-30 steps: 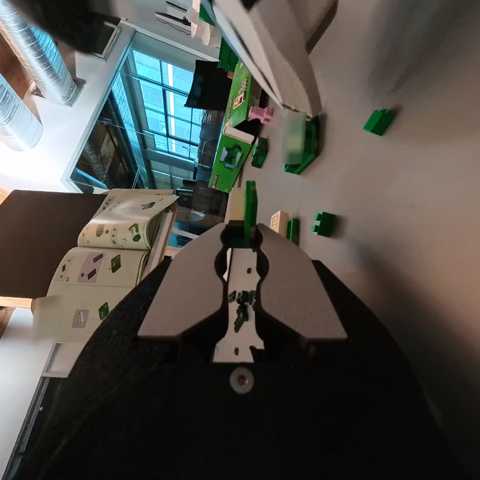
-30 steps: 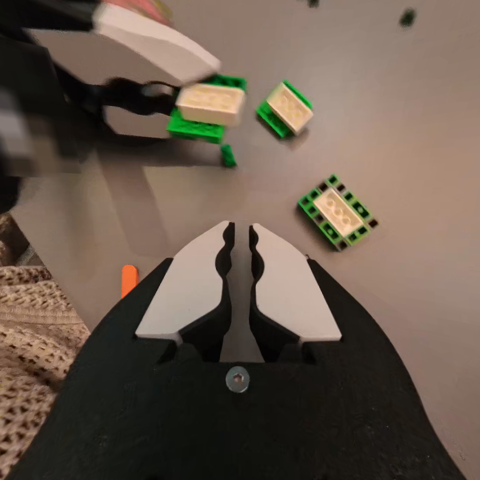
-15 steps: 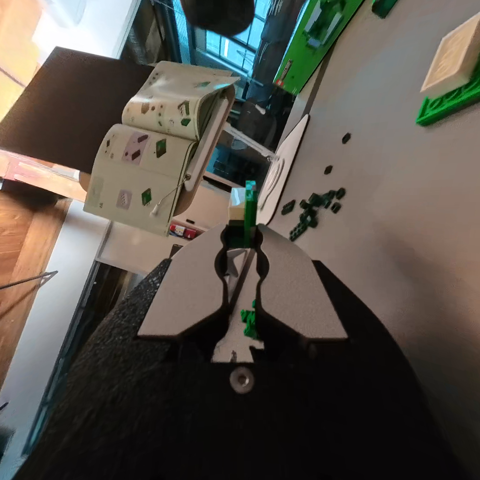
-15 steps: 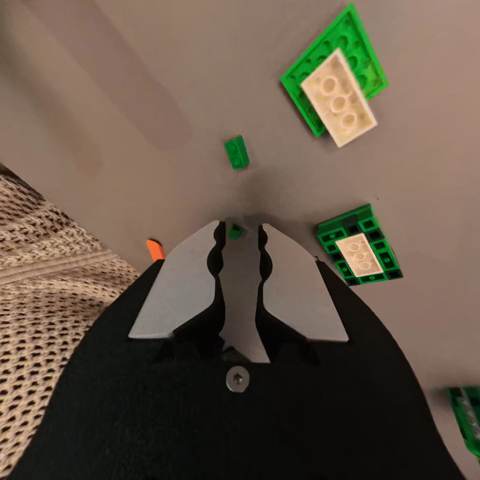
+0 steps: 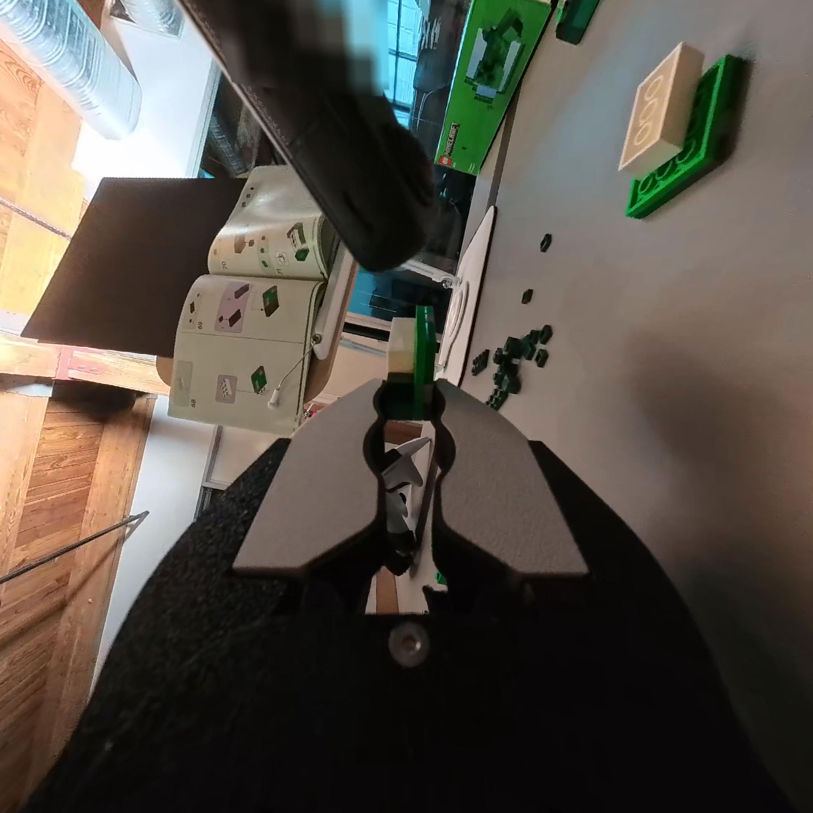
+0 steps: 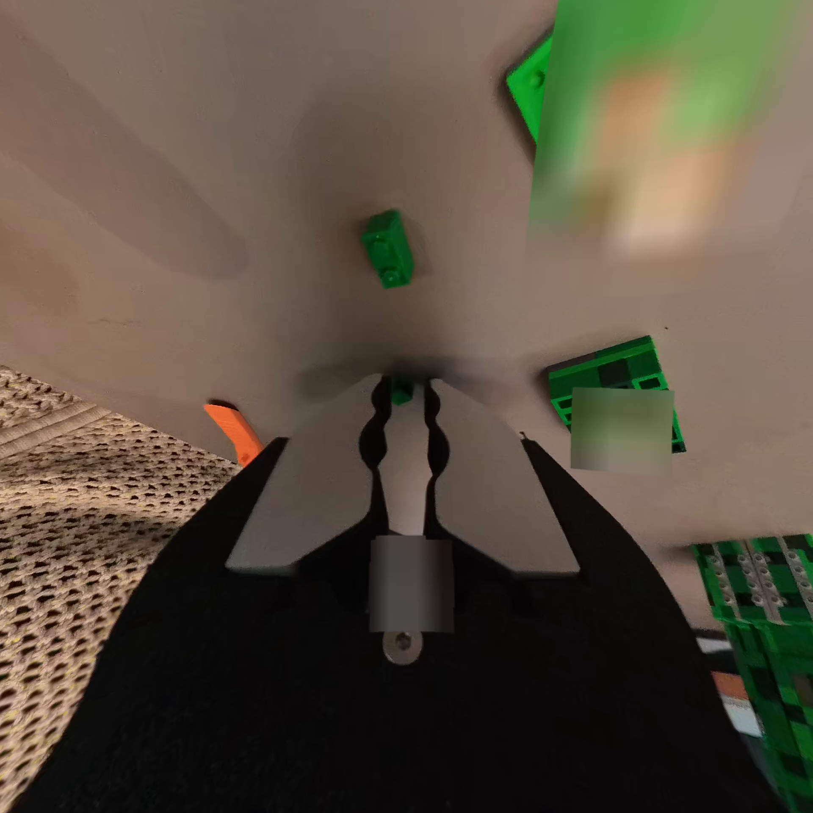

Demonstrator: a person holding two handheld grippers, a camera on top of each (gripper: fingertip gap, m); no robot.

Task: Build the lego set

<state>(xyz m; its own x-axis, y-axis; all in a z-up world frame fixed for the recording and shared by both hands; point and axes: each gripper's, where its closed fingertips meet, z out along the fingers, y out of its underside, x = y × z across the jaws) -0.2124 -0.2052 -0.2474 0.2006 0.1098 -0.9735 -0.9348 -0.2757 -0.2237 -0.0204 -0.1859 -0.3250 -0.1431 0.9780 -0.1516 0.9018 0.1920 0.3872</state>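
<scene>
Right claw point(image 6: 405, 387) straddles tiny green brick point(image 6: 401, 390); bare table point(image 6: 220, 154) ahead

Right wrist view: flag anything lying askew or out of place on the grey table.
Little stands out. The orange strip lies at the grey table edge, apart from the green pieces. The small green two-stud brick sits skewed, alone. A tiny green piece sits between the right claw tips; contact is unclear.
</scene>
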